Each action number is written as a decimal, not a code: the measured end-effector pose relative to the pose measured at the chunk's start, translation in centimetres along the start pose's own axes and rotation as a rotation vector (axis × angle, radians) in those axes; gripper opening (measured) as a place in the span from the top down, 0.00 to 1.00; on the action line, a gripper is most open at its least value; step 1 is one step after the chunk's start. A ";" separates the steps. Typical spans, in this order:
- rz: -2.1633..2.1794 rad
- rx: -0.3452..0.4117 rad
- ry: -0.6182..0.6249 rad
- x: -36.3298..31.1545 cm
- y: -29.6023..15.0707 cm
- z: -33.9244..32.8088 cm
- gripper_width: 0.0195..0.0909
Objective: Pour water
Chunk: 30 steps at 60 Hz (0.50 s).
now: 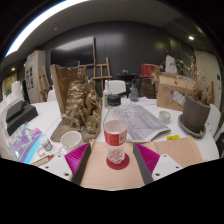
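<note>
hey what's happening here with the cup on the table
A hand-held gripper is lined up on a clear cup with red print, which stands on a red coaster on the table. The fingers are open, and the cup stands between and just ahead of them, untouched, on its own support. A white bowl sits off to one side. No pouring is under way yet.

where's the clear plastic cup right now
In the gripper view, the clear plastic cup with a red label stands on a tan mat, just ahead of the open gripper, with a small white cup at its left.
</note>
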<state>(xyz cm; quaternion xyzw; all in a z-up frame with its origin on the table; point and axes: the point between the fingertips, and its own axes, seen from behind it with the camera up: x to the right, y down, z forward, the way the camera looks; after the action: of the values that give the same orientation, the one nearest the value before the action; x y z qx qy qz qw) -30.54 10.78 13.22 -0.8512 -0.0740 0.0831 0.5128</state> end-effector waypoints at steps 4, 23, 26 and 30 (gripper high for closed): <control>-0.010 -0.023 0.035 -0.9 0.2 -3.8 0.08; -0.115 -0.071 0.119 -7.5 2.9 -20.3 0.07; -0.136 -0.070 0.107 -8.7 3.2 -22.0 0.08; -0.160 -0.060 0.124 -9.4 3.2 -23.6 0.08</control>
<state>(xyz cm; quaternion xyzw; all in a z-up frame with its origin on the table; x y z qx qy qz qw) -34.46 -13.00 21.85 -0.8611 -0.1125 -0.0132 0.4957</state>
